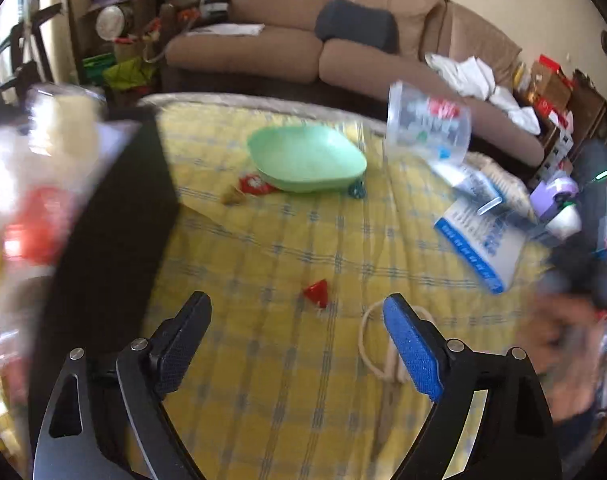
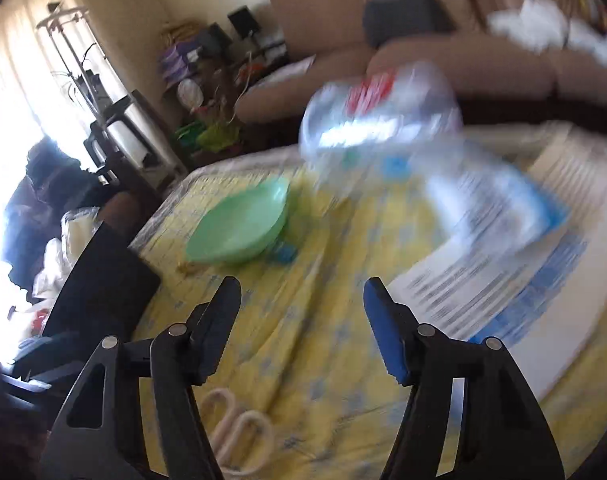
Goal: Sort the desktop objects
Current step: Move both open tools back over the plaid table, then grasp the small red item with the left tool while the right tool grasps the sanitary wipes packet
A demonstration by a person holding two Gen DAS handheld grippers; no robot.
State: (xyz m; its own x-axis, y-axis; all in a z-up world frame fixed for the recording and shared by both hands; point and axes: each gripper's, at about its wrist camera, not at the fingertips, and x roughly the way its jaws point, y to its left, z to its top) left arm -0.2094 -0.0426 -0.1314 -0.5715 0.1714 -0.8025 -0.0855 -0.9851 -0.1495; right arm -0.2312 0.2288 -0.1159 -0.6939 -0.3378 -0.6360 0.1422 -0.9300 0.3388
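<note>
Both tongs stand spread and hold nothing: the left gripper and the right gripper each pair a black ridged pad with a blue textured one above the quilted yellow tablecloth, checked in pale blue. Just beside the left gripper's blue pad lies a looped cream cord, and a small red pyramid-shaped piece sits between its pads, slightly farther on. To the right lies a white box with blue bands; its print is too blurred to read. Farther out rests a smooth mint-green bowl with rounded corners, a red wrapper at its near edge. Beyond stands a clear plastic tub, probably labelled in red and blue, before a brown sofa.
</note>
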